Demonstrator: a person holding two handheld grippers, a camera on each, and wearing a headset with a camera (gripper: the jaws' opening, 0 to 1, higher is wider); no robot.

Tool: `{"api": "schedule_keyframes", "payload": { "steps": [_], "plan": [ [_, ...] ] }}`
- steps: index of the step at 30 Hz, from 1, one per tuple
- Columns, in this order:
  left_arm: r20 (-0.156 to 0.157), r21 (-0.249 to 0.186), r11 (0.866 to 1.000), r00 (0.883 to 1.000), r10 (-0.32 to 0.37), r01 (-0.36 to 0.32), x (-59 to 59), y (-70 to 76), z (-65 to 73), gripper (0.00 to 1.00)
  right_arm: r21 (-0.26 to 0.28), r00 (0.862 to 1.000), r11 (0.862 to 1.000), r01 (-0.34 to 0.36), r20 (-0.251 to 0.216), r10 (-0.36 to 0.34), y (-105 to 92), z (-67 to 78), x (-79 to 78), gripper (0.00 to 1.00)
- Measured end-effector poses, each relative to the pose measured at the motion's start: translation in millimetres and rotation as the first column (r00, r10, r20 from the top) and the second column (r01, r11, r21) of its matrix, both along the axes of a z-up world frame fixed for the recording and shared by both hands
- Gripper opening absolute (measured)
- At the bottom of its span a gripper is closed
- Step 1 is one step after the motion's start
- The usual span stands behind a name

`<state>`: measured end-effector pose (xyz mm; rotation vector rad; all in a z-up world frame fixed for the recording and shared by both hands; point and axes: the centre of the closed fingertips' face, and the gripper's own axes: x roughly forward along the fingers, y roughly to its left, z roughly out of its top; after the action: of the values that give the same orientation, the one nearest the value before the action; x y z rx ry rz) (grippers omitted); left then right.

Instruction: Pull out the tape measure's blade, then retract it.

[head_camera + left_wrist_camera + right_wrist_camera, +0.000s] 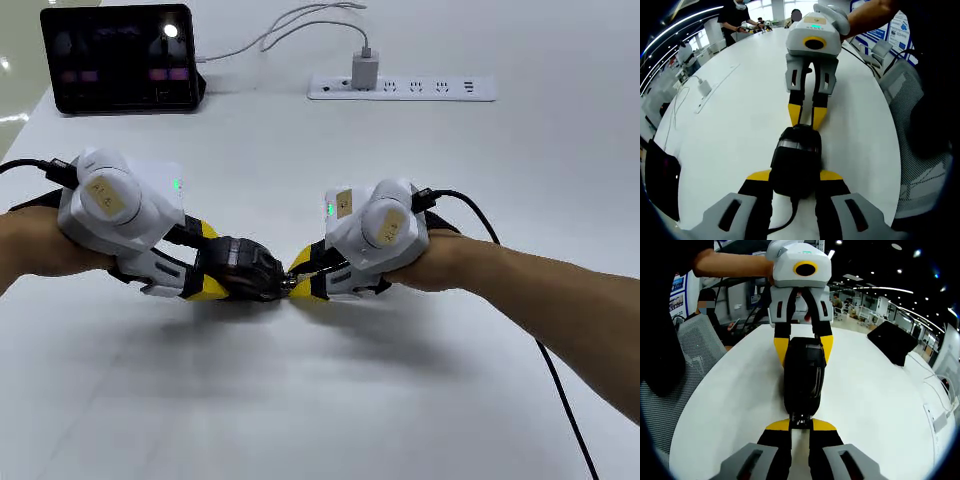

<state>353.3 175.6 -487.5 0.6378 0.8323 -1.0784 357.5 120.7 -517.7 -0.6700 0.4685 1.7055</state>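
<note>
Black tape measure (245, 268) held by left tongs (208, 263); right tongs (302, 277) pinch its hook (800, 419). Blade not out yet; next, pull straight apart.

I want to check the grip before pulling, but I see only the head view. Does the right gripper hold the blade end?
Observer: Yes. In the right gripper view, the right gripper is shut on the blade hook, which sits against the tape measure.
Operator: And the other one?
Observer: In its own view, the left gripper clamps the tape measure by its two sides; a black cord trails from the near end.
</note>
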Motion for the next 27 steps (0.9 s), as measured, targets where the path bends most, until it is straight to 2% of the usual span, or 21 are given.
{"api": "schedule_keyframes", "payload": {
  "steps": [27],
  "plan": [
    [-0.004,0.003,1.000,1.000,-0.004,0.004,0.1,-0.4,-0.2,0.27,-0.029,1.000,1.000,0.010,0.017,-0.009,-30.9,-0.9,5.8,0.08]
  ]
}}
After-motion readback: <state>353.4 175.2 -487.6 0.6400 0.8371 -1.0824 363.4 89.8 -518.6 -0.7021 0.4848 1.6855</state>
